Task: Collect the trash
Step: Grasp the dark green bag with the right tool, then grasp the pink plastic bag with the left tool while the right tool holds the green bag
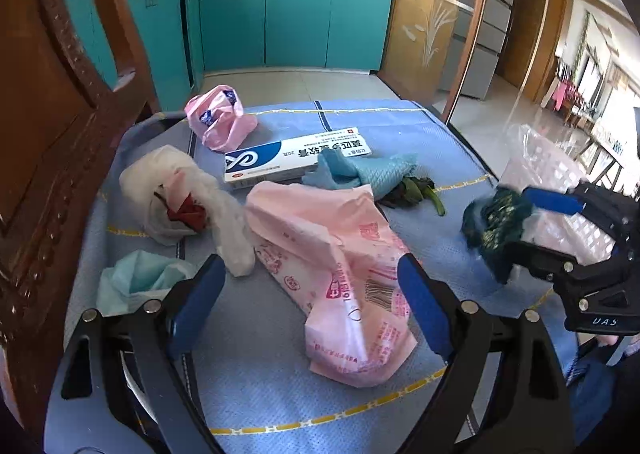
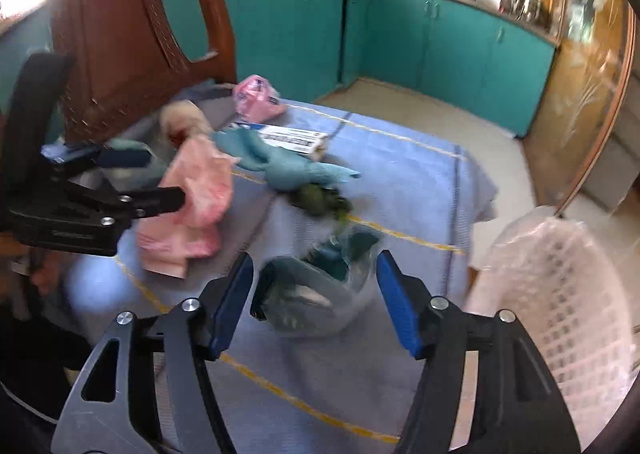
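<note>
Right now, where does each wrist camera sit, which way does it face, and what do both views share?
Left wrist: over the table's near edge, facing the kitchen cabinets; open left gripper above the pink bag, right gripper at right.
Right wrist: at the table's right side, facing the chair; open right gripper around a clear bag, left gripper at left, basket beside it.
Shared: pink bag, medicine box.

The left gripper [image 1: 312, 302] hovered low with its blue-padded fingers [image 1: 424, 306] spread wide, nothing between them. The right gripper [image 2: 316, 298] also stood open (its view was blurred), fingers apart. In the left wrist view it reached in from the right side, one blue pad [image 1: 554, 201] showing.
</note>
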The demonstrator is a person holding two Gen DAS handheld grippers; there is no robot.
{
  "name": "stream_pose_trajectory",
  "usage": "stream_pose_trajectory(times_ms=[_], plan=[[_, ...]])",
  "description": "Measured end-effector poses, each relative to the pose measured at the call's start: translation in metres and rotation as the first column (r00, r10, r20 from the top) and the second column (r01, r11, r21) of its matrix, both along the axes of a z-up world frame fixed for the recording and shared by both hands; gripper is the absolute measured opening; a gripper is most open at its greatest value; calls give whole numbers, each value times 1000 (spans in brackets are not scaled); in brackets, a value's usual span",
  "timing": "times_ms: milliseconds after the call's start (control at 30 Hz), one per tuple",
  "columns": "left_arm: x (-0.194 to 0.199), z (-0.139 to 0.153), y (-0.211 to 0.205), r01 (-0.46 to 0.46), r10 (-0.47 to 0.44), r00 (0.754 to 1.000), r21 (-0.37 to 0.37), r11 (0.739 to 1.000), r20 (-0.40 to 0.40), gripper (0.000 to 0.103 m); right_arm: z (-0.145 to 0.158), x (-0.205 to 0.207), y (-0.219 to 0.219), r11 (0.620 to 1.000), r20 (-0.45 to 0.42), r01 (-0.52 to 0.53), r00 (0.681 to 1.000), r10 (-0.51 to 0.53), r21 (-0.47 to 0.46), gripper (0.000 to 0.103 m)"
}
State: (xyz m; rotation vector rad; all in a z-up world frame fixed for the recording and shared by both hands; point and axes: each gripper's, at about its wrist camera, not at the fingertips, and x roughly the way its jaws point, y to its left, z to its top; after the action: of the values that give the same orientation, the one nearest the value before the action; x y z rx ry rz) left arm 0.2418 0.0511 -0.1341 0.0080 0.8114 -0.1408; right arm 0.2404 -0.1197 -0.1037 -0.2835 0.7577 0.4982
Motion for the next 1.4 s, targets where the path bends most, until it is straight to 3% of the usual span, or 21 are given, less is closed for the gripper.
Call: stream_pose_trajectory(times_ms=[167,200,233,267,1033,1133,1267,1400], plan=[[8,-11,-5,-10,11,999,27,1000,-31,87,-4,0,4,997,38,25,999,-22,-67,70],[9,-12,-5,-11,12,999,28,1000,-36,83,-6,1,5,997,39,27,999,-24,-72,70],[10,-14,-6,-12,13,999,32,999,-45,70,-7,3,6,996,39,31,999,-28,-78,70],[11,-16,-7,-6,8,998,32,999,-57,64,-8,3,7,996,38,32,999,-29,-82,70],[6,-21,-20,25,-21,999,94,995,-44,64,-25,5,33,974,94,59,995,-39,-218,73],[5,-21,-22,36,-32,999,90,995,-44,56,-25,5,34,975,92,60,995,-41,-214,64],[1,-20,-28,71,-68,997,107,992,-31,37,-22,4,32,978,102,64,994,-44,-200,61],[-4,-19,-38,100,-100,995,156,983,-5,29,-16,1,29,980,120,75,991,-53,-185,60]])
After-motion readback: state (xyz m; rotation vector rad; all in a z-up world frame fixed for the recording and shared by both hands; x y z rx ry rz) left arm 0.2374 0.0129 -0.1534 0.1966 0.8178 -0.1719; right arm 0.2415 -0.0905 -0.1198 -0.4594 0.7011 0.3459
